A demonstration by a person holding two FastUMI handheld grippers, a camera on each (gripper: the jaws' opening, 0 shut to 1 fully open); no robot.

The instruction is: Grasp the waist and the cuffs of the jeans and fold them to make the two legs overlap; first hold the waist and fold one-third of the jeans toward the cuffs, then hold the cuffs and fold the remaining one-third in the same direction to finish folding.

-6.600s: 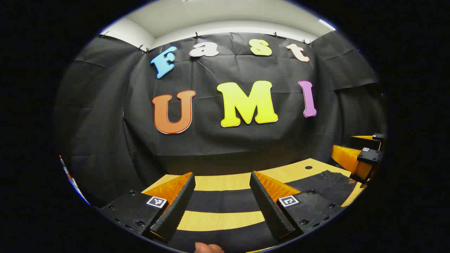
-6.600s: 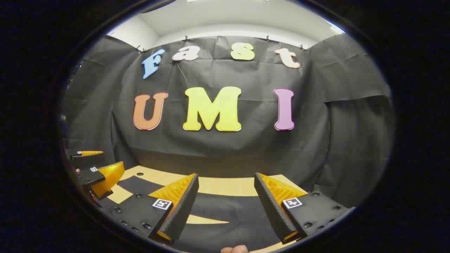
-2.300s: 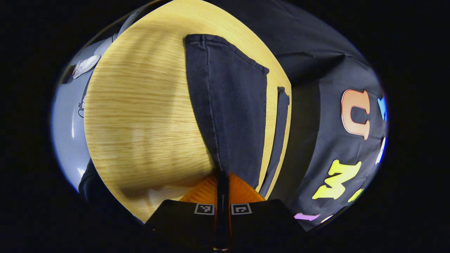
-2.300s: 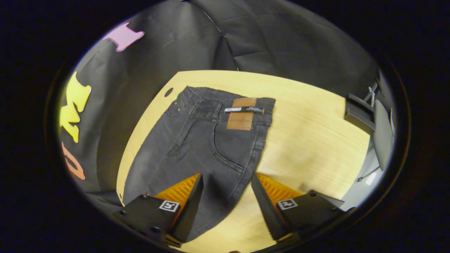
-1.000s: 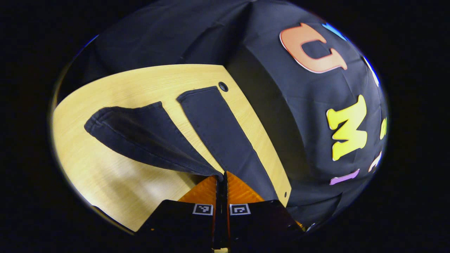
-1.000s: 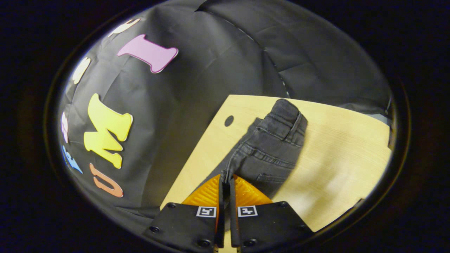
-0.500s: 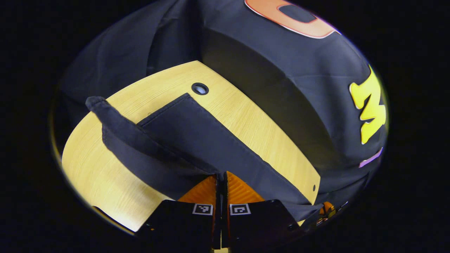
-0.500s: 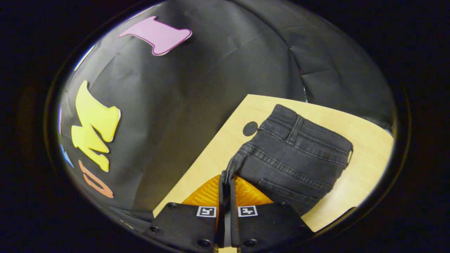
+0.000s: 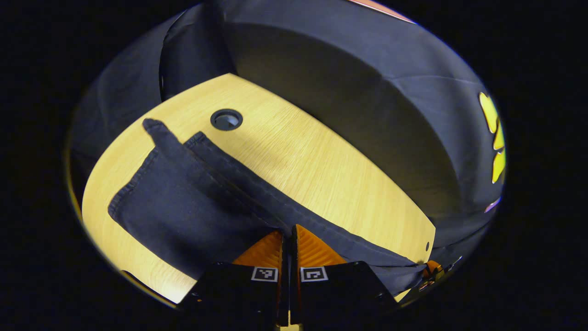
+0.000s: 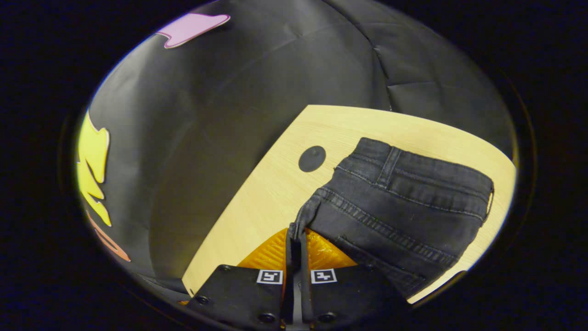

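- In the left gripper view, the left gripper (image 9: pixel 288 230) has its two fingers pressed together on the edge of a trouser leg of the jeans (image 9: pixel 183 202).
- That upper leg lies folded over the lower leg, whose long edge shows as a dark strip running toward the lower right of the table (image 9: pixel 321 170).
- The cuffs (image 9: pixel 151 151) lie at the far end of the legs, near a round hole (image 9: pixel 226 119) in the tabletop but not touching it.
- In the right gripper view, the right gripper (image 10: pixel 296 236) is closed, with a fold of the jeans' cloth pinched between its fingers.
- The waist (image 10: pixel 413 177) lies flat on the table beyond the fingers, with a belt loop (image 10: pixel 388 165) showing on the band.
- Another round hole (image 10: pixel 312 158) sits just beside the waist's near corner.
- The black cloth wall (image 10: pixel 257 82) hangs behind the table's far edge.
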